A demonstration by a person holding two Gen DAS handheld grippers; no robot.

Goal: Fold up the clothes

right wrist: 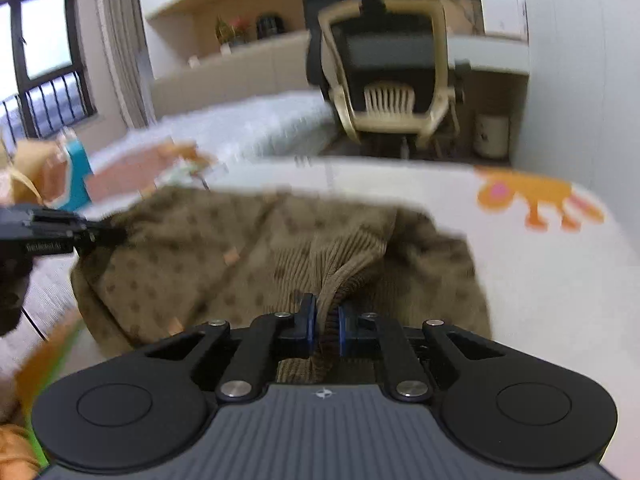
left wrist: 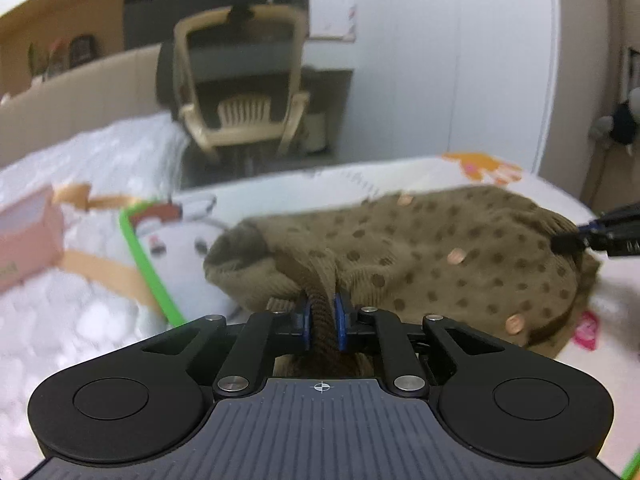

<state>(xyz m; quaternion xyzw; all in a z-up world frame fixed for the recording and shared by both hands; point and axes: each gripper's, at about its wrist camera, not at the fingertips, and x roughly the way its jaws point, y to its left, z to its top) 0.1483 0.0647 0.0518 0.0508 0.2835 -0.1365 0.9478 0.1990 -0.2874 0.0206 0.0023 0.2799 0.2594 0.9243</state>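
Note:
A brown knitted sweater [left wrist: 440,248] with darker dots and a few pink dots lies bunched on a white cartoon-print mat [left wrist: 192,240]. My left gripper [left wrist: 323,320] is shut on a ribbed edge of the sweater at its near left side. In the right wrist view the same sweater [right wrist: 240,248] fills the middle, and my right gripper [right wrist: 326,326] is shut on its ribbed hem. Each gripper shows in the other's view: the right one [left wrist: 576,240] at the sweater's right edge, the left one [right wrist: 100,234] at its left edge.
A beige office chair [left wrist: 240,92] stands beyond the mat, in front of a desk. A pink box [left wrist: 28,240] sits at the left on a white quilted bed cover [left wrist: 100,152]. A blue and orange bag [right wrist: 76,176] rests far left. A white wall [left wrist: 460,60] rises on the right.

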